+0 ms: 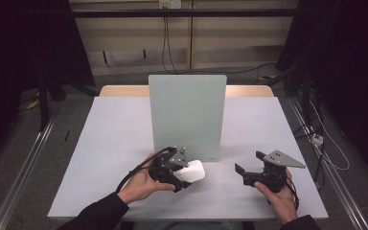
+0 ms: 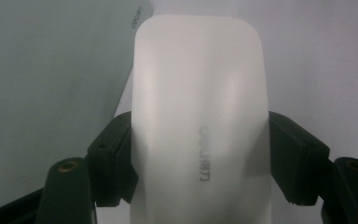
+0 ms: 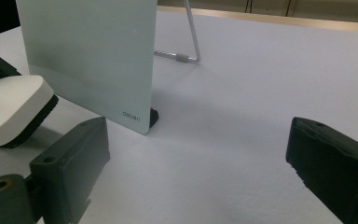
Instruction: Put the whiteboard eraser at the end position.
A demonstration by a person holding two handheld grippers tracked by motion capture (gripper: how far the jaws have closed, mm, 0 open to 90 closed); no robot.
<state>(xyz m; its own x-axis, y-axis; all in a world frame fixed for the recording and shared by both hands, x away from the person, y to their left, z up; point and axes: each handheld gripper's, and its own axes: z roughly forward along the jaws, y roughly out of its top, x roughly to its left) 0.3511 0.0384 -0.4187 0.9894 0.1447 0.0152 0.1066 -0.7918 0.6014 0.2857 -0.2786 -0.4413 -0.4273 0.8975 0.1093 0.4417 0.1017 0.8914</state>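
Note:
A pale green-grey board (image 1: 187, 115) stands upright at the middle of the table, propped by a wire leg (image 3: 191, 37) behind it. Just in front of the board's lower edge is a white rounded eraser (image 1: 195, 171) with a dark underside, and my left gripper (image 1: 184, 173) is shut on it. In the left gripper view the jaws press both long sides of the eraser (image 2: 198, 93), with the board (image 2: 51, 93) close at the left. My right gripper (image 1: 249, 168) is open near the front right, nothing between its jaws. From there the eraser (image 3: 9, 105) lies left of the board (image 3: 88, 51).
The white table top (image 1: 115, 139) has open room left and right of the board. Its front edge is close under both hands. Cables and metal rails run along the floor on either side, and dark curtains surround the area.

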